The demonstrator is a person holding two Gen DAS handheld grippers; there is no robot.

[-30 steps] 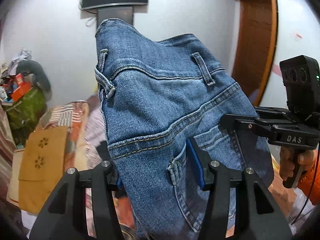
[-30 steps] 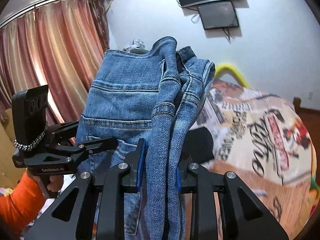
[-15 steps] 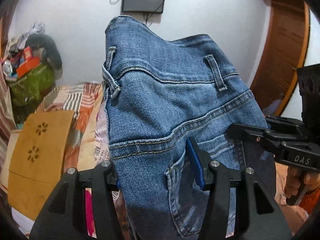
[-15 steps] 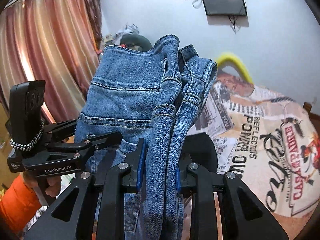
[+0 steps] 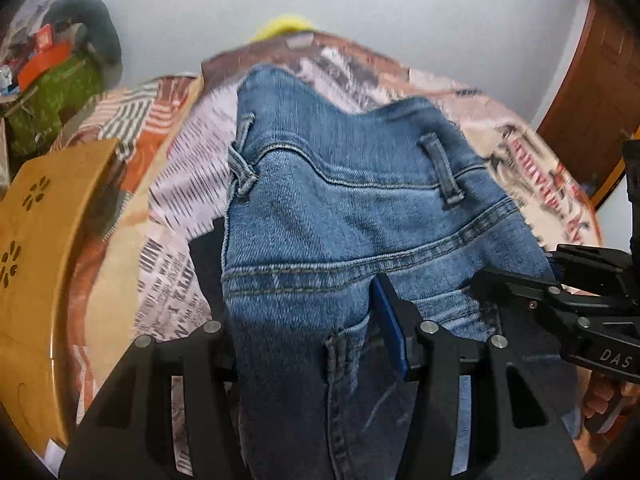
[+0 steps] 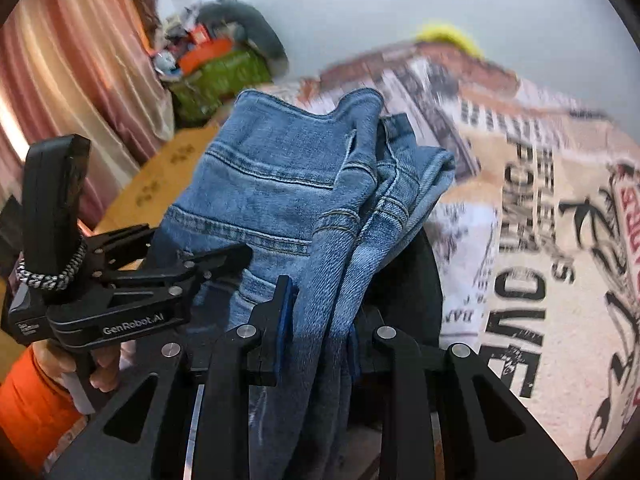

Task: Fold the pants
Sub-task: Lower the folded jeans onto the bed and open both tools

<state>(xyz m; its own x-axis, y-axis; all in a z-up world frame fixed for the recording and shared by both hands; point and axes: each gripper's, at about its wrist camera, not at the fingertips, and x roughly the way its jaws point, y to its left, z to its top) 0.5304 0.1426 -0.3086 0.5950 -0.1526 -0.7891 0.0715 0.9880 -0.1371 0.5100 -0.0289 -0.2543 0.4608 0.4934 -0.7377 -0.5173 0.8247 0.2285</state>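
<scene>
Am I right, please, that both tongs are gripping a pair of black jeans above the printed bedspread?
Not quite: the jeans are blue, as the right wrist view shows. Both the left tongs and the right tongs do grip them above the printed bedspread.

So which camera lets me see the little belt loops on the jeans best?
The left wrist view: two belt loops lie flat and face the camera on the jeans. In the right wrist view the jeans are bunched at the waistband, so the loops hide among the folds.
</scene>
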